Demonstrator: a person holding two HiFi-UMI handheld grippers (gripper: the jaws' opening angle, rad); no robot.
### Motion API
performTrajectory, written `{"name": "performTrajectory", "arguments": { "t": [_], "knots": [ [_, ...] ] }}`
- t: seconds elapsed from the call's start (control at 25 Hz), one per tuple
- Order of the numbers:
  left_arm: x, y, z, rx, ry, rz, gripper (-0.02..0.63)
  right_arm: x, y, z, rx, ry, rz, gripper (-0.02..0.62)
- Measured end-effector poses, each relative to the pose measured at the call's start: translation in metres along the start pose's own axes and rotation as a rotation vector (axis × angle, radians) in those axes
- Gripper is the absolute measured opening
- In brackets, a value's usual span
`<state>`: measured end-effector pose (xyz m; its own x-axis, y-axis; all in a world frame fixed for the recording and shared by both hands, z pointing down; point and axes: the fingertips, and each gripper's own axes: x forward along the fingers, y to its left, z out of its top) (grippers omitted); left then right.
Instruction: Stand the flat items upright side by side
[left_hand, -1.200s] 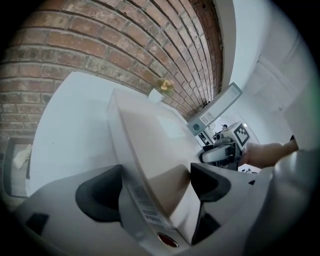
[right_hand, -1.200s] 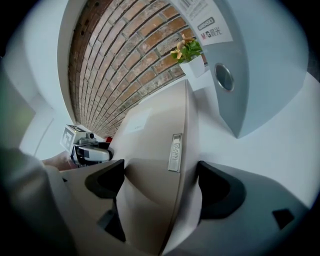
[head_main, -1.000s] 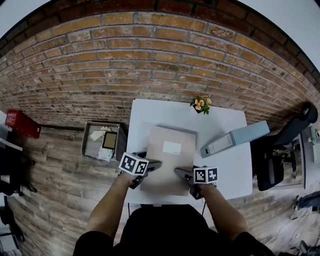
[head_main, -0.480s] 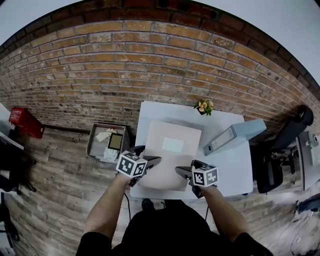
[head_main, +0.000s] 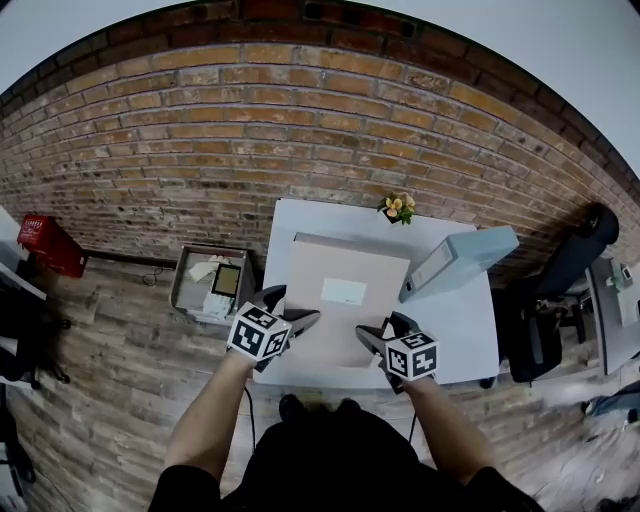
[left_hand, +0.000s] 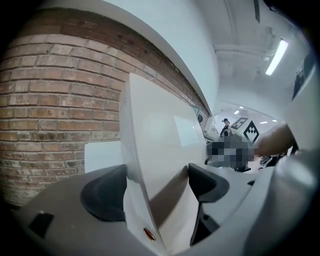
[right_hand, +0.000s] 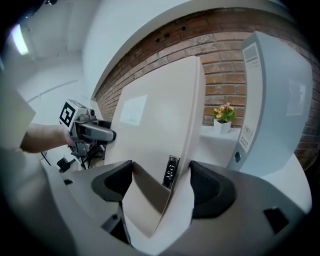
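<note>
Bright, even indoor light from a ceiling light strip (left_hand: 277, 56), soft shadows, strong fisheye bending, dark blurred corners.

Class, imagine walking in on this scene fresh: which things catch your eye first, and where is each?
First the beige binder, raised at its near corners over the white table: the left gripper grips one corner, and the right gripper, whose jaws have just been closing, grips the other. Then a grey-blue binder on the table's right side and a small potted flower at its far edge, by the brick wall.
</note>
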<state>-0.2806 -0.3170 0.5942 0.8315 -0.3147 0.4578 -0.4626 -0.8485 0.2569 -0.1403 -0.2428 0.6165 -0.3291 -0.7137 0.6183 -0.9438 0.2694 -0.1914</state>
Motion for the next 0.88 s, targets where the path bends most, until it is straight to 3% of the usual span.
{"name": "performTrajectory", "arguments": {
  "t": [0.28,0.88],
  "knots": [
    [0.003,-0.032,0.005,0.038,-0.018,0.034,0.382,-0.032,-0.018,-0.003,-0.073,-0.083,-0.001,0.331],
    [0.058,-0.165,0.014,0.115,-0.021,0.126,0.374,-0.131,-0.105,-0.054,-0.201,-0.132,-0.035,0.313]
  ]
}}
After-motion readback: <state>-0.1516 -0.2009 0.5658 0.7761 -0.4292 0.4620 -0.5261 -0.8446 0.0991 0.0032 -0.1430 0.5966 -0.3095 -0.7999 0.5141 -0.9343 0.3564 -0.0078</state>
